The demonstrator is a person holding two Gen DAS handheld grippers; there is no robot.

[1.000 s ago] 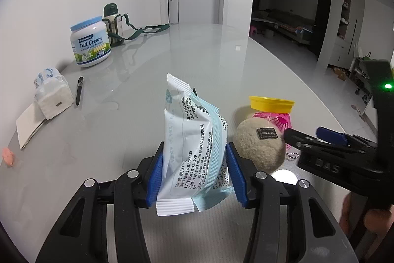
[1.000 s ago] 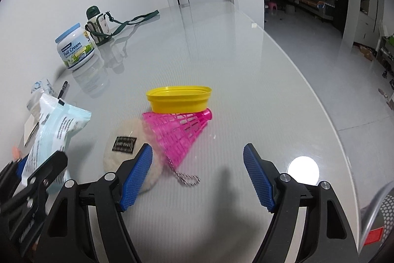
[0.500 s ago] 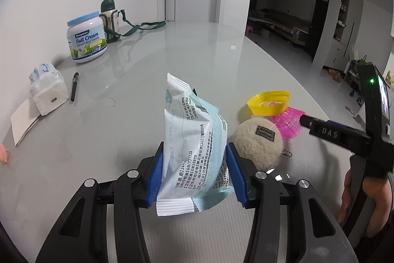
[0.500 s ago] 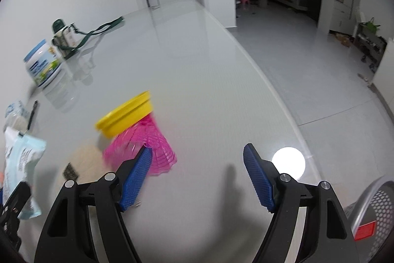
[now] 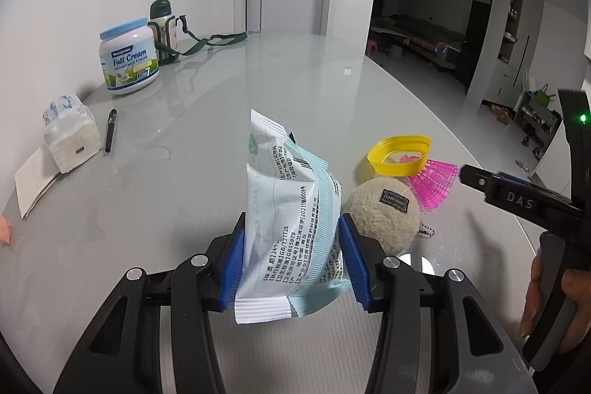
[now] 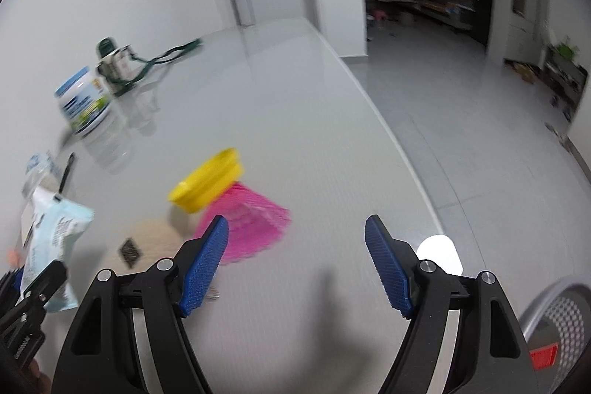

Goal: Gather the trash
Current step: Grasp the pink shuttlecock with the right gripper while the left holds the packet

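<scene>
A: Left gripper (image 5: 291, 255)?
B: Pinching the wrapper (image 5: 290, 220) between both blue pads, packet upright, lifted above the table (image 5: 207, 120). Its bottom seam hangs below the pads.

A: Right gripper (image 6: 295, 264)?
B: Jaws spread wide, nothing between them, only bare tabletop under the gap. In the left wrist view it shows at the right, a hand (image 5: 554, 301) on its grip.

A: What sits closest?
B: Beige plush ball (image 5: 384, 213) just right of the left gripper's right finger, near-touching (can't tell contact). Behind it a yellow ring (image 5: 399, 156) and a pink mesh cone (image 5: 432, 180), the three crowded together. In the right wrist view (blurred) the pink cone lies just beyond the left pad.

A: Edges?
B: Curved table edge (image 6: 399, 143) runs along the right, open floor beyond. A mesh bin (image 6: 561, 320) peeks in low right, off the table.

A: Free room?
B: Wide clear middle stretch toward the door. Far left by the wall: milk powder can (image 5: 129, 61), green-capped bottle (image 5: 162, 21) with strap, tissue pack (image 5: 72, 135), pen (image 5: 110, 130), paper booklet (image 5: 35, 180), all well apart from both grippers.
</scene>
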